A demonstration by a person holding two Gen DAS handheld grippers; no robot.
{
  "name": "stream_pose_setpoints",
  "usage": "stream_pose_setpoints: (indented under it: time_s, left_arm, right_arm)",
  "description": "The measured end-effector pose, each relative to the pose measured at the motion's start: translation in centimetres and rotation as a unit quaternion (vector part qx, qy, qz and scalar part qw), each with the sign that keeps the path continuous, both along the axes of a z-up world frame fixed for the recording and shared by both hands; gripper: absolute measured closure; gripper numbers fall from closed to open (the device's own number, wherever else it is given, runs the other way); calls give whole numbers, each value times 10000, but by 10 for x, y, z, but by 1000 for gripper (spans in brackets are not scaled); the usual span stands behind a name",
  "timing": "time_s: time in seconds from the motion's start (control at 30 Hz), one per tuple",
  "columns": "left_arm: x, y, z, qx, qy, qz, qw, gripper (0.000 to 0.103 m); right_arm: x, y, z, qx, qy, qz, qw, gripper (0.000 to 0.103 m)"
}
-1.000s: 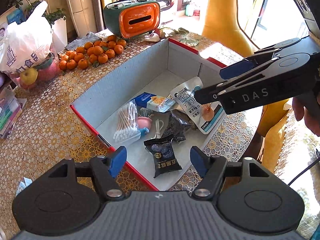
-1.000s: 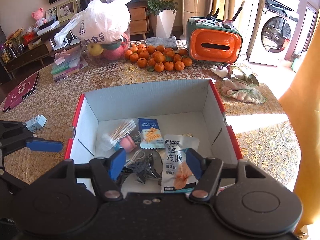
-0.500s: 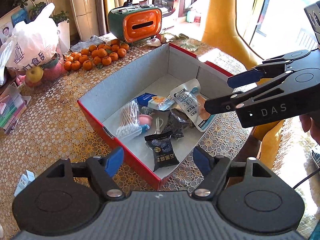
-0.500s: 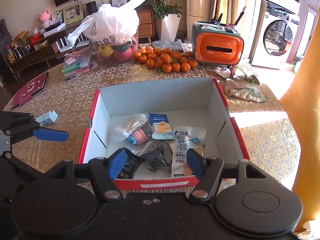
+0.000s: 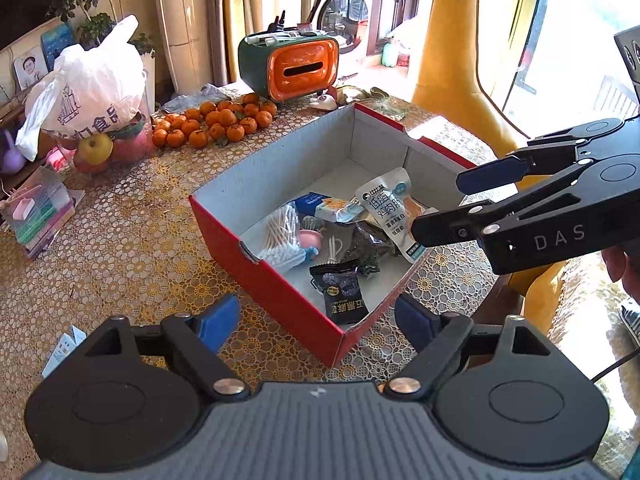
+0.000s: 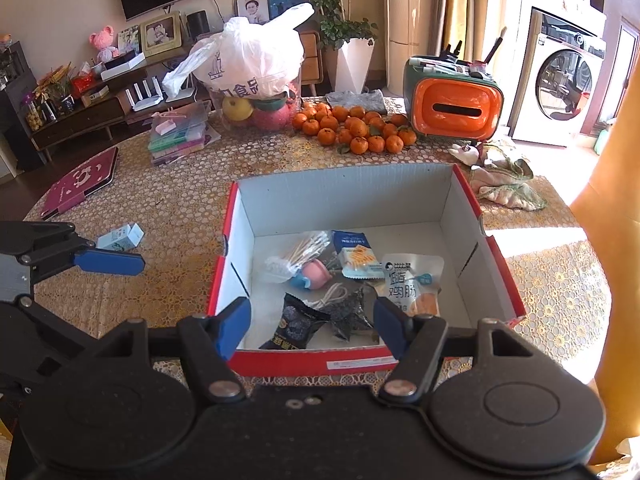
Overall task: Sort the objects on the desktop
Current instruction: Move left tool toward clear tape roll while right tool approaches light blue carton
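Above the box (image 5: 280, 292), left hand-held gripper (image 5: 316, 324) opening, empty.

Left gripper (image 5: 318, 322) opening, empty, above red box (image 5: 276, 286) corner

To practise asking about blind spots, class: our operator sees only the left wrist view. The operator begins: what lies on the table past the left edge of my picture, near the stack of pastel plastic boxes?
Observer: A flat maroon case with a white pattern lies on the gold lace tablecloth, apart from the stack of pastel plastic boxes.
Operator: Does the red cardboard box carry any marking on the outer wall nearest the right gripper?
Observer: Yes. A narrow white label runs along that wall, below the open, empty jaws.
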State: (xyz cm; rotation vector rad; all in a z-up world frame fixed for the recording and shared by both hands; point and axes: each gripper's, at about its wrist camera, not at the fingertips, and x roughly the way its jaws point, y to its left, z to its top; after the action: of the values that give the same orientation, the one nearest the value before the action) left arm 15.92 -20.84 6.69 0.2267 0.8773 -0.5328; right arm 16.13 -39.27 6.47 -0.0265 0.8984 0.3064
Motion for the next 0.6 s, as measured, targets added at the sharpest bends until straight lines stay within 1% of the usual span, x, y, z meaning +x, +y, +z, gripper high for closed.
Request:
stream_pose_setpoints:
  time_s: [0.27, 0.47, 0.6]
  left_arm:
    - [-7, 46, -9, -56, -74, 335, 9994, 16]
    - [-15, 85, -15, 47, -231, 589, 9980, 16]
    - [-18, 118, -17, -57, -254, 888, 9957, 16]
  right_arm:
    - [-6, 37, 3, 16, -114, 275, 9996, 35]
    - [-4, 74, -5, 32, -81, 482, 9988, 35]
    - [-1, 102, -10, 59, -86, 658, 9978, 35]
